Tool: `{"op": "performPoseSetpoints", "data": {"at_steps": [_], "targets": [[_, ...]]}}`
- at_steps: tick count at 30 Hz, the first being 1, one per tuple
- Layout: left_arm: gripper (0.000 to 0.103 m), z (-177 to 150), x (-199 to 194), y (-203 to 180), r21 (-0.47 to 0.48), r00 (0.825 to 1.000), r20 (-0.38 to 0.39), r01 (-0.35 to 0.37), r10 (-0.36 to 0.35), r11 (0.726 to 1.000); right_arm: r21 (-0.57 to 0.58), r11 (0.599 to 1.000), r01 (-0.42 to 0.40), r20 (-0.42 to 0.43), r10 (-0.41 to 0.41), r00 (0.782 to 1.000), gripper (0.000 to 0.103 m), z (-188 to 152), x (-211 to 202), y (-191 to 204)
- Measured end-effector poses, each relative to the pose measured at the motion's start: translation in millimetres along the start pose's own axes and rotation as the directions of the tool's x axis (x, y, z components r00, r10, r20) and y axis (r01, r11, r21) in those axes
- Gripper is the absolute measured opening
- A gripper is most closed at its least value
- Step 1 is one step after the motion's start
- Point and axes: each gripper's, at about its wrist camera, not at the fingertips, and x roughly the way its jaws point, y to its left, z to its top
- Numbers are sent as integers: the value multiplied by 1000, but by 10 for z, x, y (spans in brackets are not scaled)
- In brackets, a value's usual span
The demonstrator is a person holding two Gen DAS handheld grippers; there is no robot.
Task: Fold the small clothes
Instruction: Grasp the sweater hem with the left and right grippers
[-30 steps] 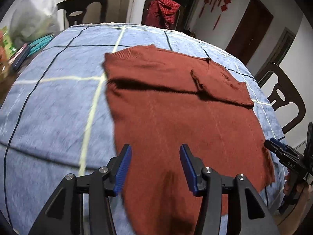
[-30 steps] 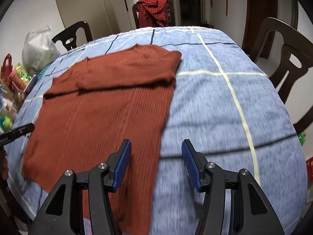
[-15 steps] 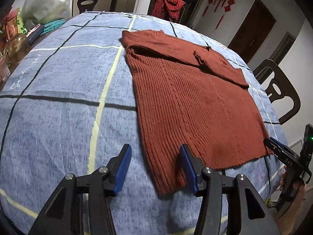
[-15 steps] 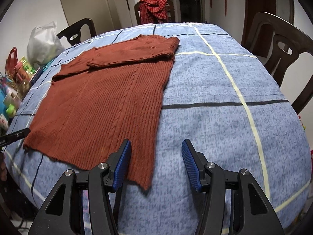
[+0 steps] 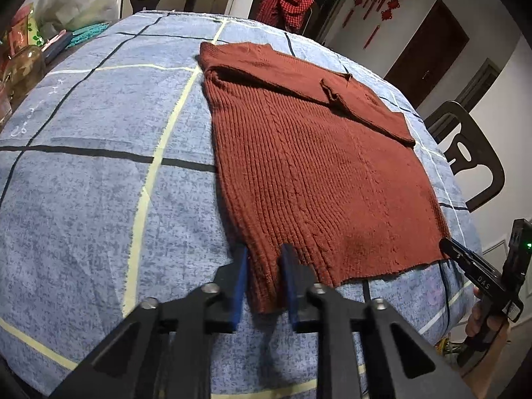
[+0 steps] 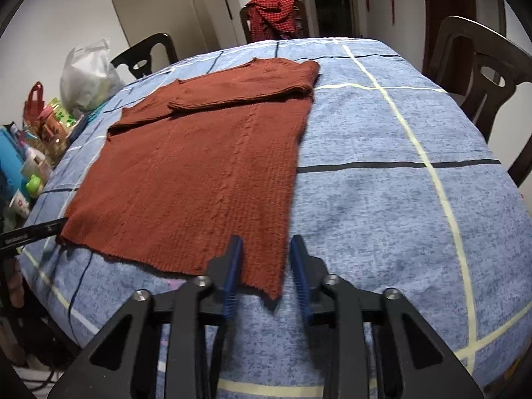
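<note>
A rust-red ribbed knit sweater (image 5: pixel 319 173) lies flat on the blue checked tablecloth (image 5: pixel 99 166), sleeves folded across its far end. It also shows in the right wrist view (image 6: pixel 199 166). My left gripper (image 5: pixel 264 282) straddles the sweater's near left hem corner, jaws narrowed around the cloth but with a gap still showing. My right gripper (image 6: pixel 266 272) straddles the near right hem corner, jaws partly open around it. The right gripper also shows at the right edge of the left wrist view (image 5: pixel 478 276).
Dark wooden chairs (image 6: pixel 478 76) stand around the table; one at the far end holds a red checked cloth (image 6: pixel 272 16). A white plastic bag (image 6: pixel 86 76), jars and small items (image 6: pixel 43 133) crowd the table's left side.
Both grippers have pulled back to the sweater's near hem and lowered onto its corners. Both jaws have narrowed, the left more than the right.
</note>
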Motion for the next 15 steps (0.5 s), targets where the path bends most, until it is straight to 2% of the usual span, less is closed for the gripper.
{"op": "performPoseSetpoints", "data": {"at_steps": [1, 3, 7, 10, 13, 15], "targets": [[12, 0, -3, -2, 4, 1000, 2, -3, 3, 1000, 3, 1000, -7, 4, 7, 1000, 20, 7, -3, 4], [9, 1, -23, 7, 4, 1000, 8, 3, -3, 1000, 12, 1000, -22, 18, 22, 1000, 7, 20, -19, -6], [9, 25, -147, 116, -31, 999, 50, -4, 6, 1000, 1, 1000, 12, 43, -12, 999, 6, 37, -67, -22], [9, 27, -226, 148, -36, 998, 70, -6, 9, 999, 27, 999, -18, 58, 16, 998, 6, 44, -148, -83], [9, -3, -162, 113, -29, 999, 34, -6, 7, 1000, 43, 999, -1, 32, -1, 999, 6, 36, -123, -125], [9, -52, -97, 117, -41, 1000, -4, 26, -26, 999, 56, 998, -5, 10, 5, 1000, 6, 17, -86, -149]]}}
